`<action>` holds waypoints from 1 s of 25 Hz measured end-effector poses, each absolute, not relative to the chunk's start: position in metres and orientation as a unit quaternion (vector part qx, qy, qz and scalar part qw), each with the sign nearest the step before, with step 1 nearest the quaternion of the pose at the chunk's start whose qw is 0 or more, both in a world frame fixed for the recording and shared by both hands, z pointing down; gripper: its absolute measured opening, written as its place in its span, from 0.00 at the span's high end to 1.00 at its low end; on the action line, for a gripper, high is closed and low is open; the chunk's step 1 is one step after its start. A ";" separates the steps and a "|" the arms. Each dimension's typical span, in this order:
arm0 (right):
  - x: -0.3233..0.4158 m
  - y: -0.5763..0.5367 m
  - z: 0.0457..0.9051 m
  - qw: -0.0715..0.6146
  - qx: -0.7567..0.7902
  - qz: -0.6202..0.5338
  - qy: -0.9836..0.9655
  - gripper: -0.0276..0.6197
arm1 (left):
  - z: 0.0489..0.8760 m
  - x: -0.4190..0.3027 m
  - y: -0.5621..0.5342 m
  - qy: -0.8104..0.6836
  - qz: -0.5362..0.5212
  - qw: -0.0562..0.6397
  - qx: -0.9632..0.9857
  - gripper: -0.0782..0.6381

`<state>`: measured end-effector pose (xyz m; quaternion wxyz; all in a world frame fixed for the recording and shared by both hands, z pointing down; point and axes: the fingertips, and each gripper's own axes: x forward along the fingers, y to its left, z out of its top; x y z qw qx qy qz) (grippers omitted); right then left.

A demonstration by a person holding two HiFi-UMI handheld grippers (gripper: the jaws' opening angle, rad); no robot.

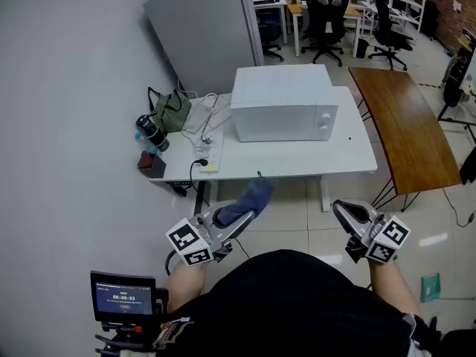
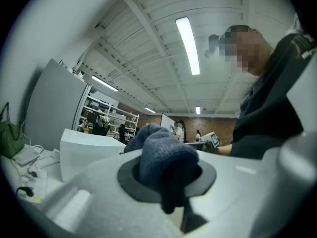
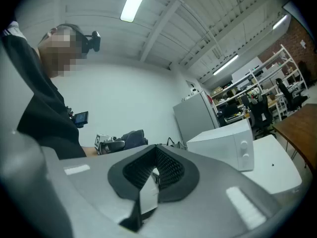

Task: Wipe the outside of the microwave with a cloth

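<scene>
A white microwave [image 1: 283, 103] stands on a white table [image 1: 312, 157] ahead of me, its two knobs on the right of its front; it also shows as the microwave [image 2: 86, 150] and the microwave [image 3: 223, 144] in the gripper views. My left gripper [image 1: 236, 216] is held in front of the table's near edge, shut on a blue-grey cloth [image 1: 246, 201] that bulges from its jaws, the cloth [image 2: 163, 157]. My right gripper [image 1: 349, 216] hangs over the floor to the right, jaws pressed together with nothing between them. Both are well short of the microwave.
On the table's left lie a green bag [image 1: 172, 111], a dark bottle [image 1: 152, 133], a power strip [image 1: 209, 152] with cables and a red-black object [image 1: 151, 162]. A brown table [image 1: 408, 131] stands at the right. A grey cabinet [image 1: 206, 30] and office chairs [image 1: 327, 17] are behind. A small monitor [image 1: 123, 298] is near my left.
</scene>
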<state>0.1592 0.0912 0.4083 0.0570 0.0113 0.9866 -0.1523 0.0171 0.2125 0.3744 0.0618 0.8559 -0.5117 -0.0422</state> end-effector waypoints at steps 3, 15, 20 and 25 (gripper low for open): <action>0.160 0.079 0.401 0.048 0.019 -0.149 0.987 0.95 | 0.374 0.026 0.200 -0.510 -0.049 0.072 0.856 0.81; 0.000 0.056 0.389 0.041 0.040 -0.116 0.992 0.95 | 0.394 -0.128 0.177 -0.516 -0.056 0.060 0.852 0.81; -0.072 0.040 0.364 0.049 0.006 -0.115 0.992 0.95 | 0.385 -0.220 0.159 -0.505 -0.055 0.064 0.859 0.81; -0.095 0.011 0.362 0.042 -0.023 -0.117 0.992 0.95 | 0.388 -0.273 0.106 -0.497 -0.044 0.064 0.864 0.81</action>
